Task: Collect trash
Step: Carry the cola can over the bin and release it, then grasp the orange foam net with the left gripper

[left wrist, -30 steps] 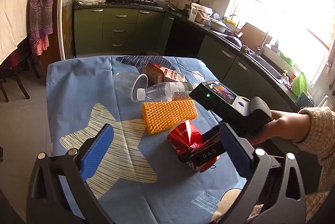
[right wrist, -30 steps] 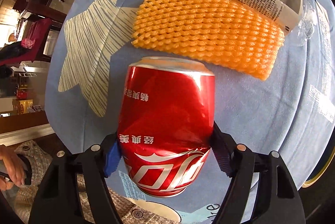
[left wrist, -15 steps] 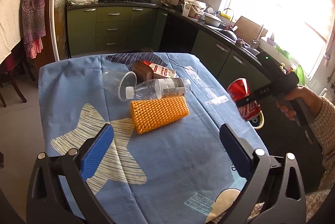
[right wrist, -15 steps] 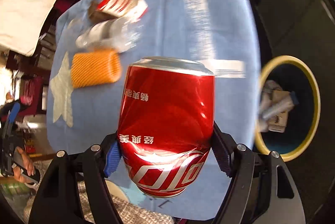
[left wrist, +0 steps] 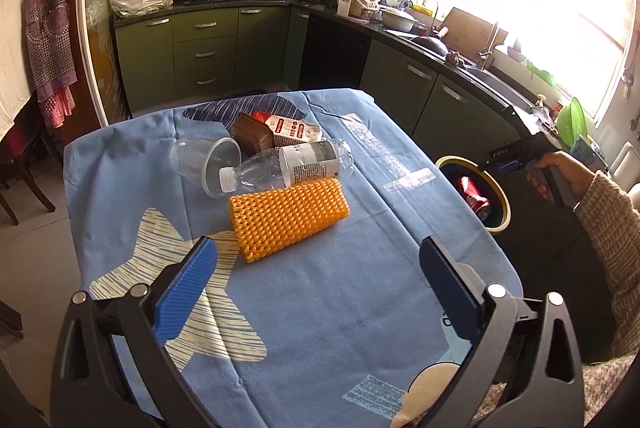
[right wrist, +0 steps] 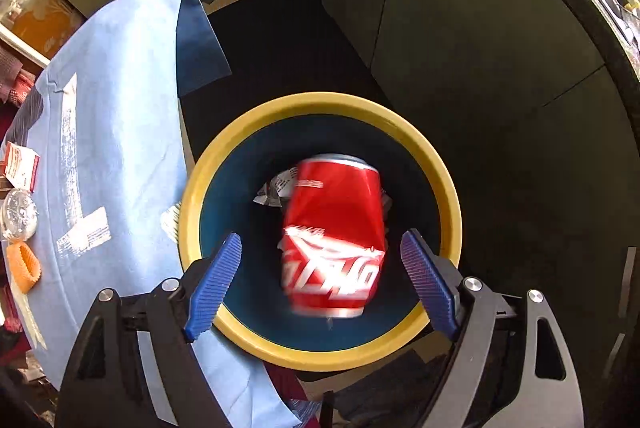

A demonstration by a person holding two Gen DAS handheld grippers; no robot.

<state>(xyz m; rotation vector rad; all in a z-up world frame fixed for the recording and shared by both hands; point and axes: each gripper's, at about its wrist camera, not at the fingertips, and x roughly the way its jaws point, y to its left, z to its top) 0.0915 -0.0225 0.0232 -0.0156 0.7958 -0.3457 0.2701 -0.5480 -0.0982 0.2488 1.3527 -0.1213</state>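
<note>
The right gripper (right wrist: 320,284) points down over the yellow-rimmed bin (right wrist: 448,188) beside the table (left wrist: 360,288); its jaws are opening, pads clear of the red soda can (right wrist: 334,236), which is blurred and sits inside the bin mouth above crumpled wrappers (right wrist: 276,188). The left gripper (left wrist: 316,280) hovers over the blue tablecloth, jaws wide apart and empty; ahead lie the orange foam net (left wrist: 288,218), clear plastic bottle (left wrist: 292,166), plastic cup (left wrist: 204,164) and a carton (left wrist: 294,128).
</note>
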